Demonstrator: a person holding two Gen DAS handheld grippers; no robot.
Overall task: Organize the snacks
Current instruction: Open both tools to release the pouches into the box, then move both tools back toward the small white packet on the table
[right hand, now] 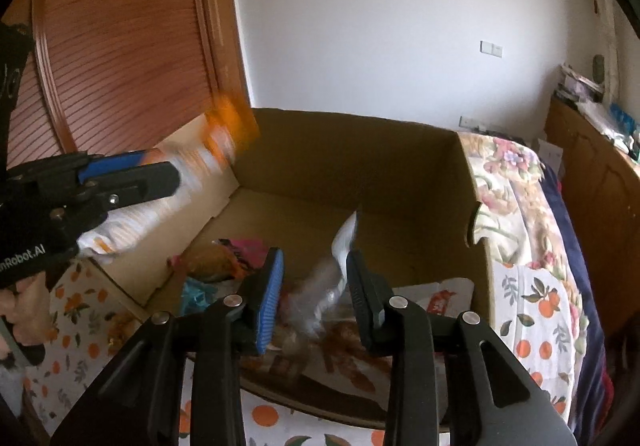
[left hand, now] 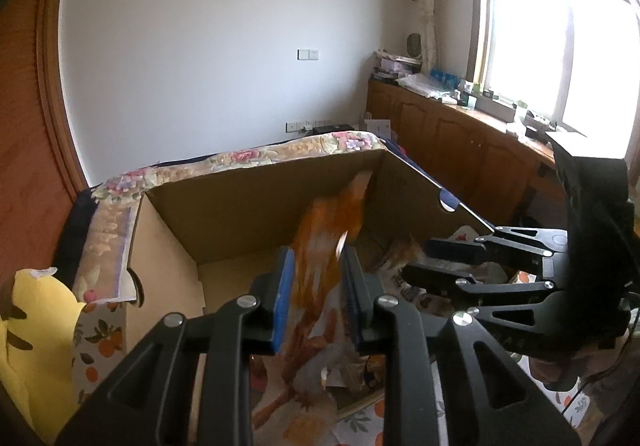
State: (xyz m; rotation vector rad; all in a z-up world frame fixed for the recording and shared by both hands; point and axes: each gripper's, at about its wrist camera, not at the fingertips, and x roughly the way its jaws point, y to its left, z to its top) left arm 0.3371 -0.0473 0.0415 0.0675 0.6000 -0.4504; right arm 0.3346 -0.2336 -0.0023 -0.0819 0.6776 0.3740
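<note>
Two grippers over your cardboard box [left hand: 248, 202], left gripper [left hand: 318, 286] fingers pinching orange snack bag [left hand: 332, 230], right gripper [right hand: 316, 286] fingers spread around a clear packet [right hand: 320, 282], floral bed [right hand: 516, 182] beside.

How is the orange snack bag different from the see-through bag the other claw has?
The orange snack bag is bright orange and white; the clear bag is see-through and whitish. The left gripper is pinched tight on the orange bag, held up above the cardboard box, while the clear bag sits low inside the box between the right gripper's wider jaws. Both are crinkly snack packets.
</note>
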